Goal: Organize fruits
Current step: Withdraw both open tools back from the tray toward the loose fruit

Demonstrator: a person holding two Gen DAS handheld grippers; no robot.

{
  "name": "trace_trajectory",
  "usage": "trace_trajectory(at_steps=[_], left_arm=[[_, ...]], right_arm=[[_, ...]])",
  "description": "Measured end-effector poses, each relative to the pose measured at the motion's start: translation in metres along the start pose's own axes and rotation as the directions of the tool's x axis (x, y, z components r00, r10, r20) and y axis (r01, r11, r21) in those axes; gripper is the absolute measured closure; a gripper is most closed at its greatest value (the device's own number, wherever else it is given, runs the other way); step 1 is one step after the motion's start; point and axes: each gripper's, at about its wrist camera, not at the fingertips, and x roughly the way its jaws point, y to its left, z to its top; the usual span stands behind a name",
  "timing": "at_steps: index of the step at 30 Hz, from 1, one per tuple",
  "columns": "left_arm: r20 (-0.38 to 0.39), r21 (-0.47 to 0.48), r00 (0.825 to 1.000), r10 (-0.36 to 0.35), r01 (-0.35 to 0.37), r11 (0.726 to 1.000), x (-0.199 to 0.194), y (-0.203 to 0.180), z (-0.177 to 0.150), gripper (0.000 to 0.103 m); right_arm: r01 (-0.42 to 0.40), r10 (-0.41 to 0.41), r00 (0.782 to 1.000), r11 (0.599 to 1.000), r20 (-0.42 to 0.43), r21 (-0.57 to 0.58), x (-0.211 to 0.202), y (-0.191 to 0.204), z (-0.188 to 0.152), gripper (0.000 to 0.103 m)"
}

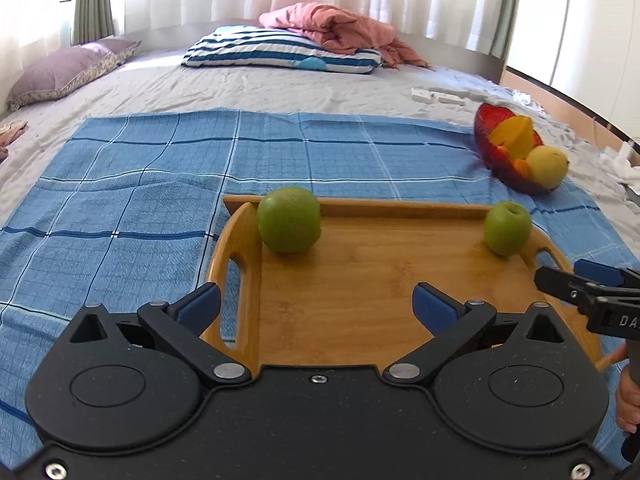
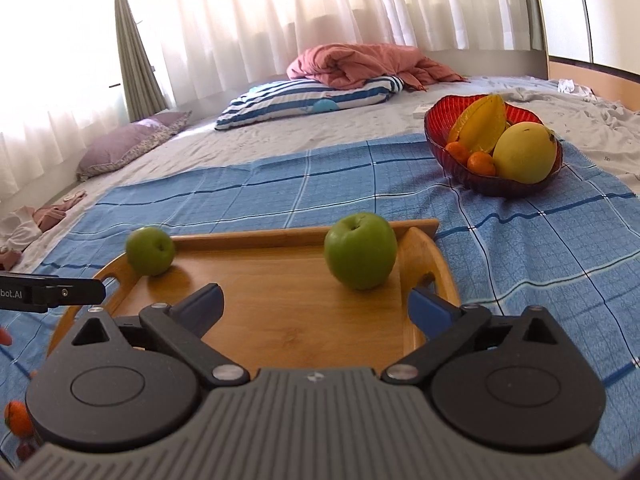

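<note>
A wooden tray (image 1: 360,280) (image 2: 280,292) with handles lies on a blue checked cloth. Two green apples rest along its far edge: one by the left corner (image 1: 289,219) (image 2: 150,251), one by the right corner (image 1: 507,228) (image 2: 360,250). My left gripper (image 1: 316,300) hovers over the tray's near left part, open, nothing between its fingers. My right gripper (image 2: 316,300) stands open over the near right part, just short of the right apple, also empty. A red bowl (image 1: 492,152) (image 2: 436,120) beyond the tray holds a star fruit (image 2: 480,124), a yellow fruit (image 2: 524,152) and small oranges (image 2: 480,163).
The blue cloth (image 1: 140,200) covers a bed. At the bed's far end lie a striped pillow (image 1: 280,50), a pink blanket (image 1: 340,24) and a purple pillow (image 1: 64,72). White boxes (image 1: 436,96) sit behind the bowl. A small orange (image 2: 18,418) shows at lower left.
</note>
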Motion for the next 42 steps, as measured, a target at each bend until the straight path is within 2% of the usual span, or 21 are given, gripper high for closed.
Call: trace_trajectory(at_steps=[9,16,23,32,42], left_arm=[[0.084,0.079,0.996,-0.032,0.025,0.997,-0.048,-0.019,-0.018,0.000],[0.134,0.098,0.987,-0.090,0.077,0.992,-0.090,-0.029,-0.027,0.000],[0.179,0.115,0.978,-0.110,0.090,0.989,-0.127,-0.037,-0.046,0.000],[0.214,0.103,0.968,-0.130,0.110,0.989,-0.170,-0.035,-0.065,0.000],[0.247,0.065,0.959,-0.138,0.125,0.990,-0.200,-0.033,-0.098,0.000]], right_arm=[[-0.014,0.016,0.999,0.999,0.041,-0.039,-0.029,0.011,-0.022,0.000],[-0.030,0.036,0.995,0.997,0.091,-0.065,-0.055,0.018,-0.026,0.000],[-0.026,0.041,0.989,0.994,0.139,-0.108,-0.080,0.029,-0.036,0.000],[-0.016,0.040,0.985,0.989,0.167,-0.145,-0.105,0.037,-0.055,0.000],[0.012,0.019,0.976,0.989,0.217,-0.144,-0.126,0.040,-0.081,0.000]])
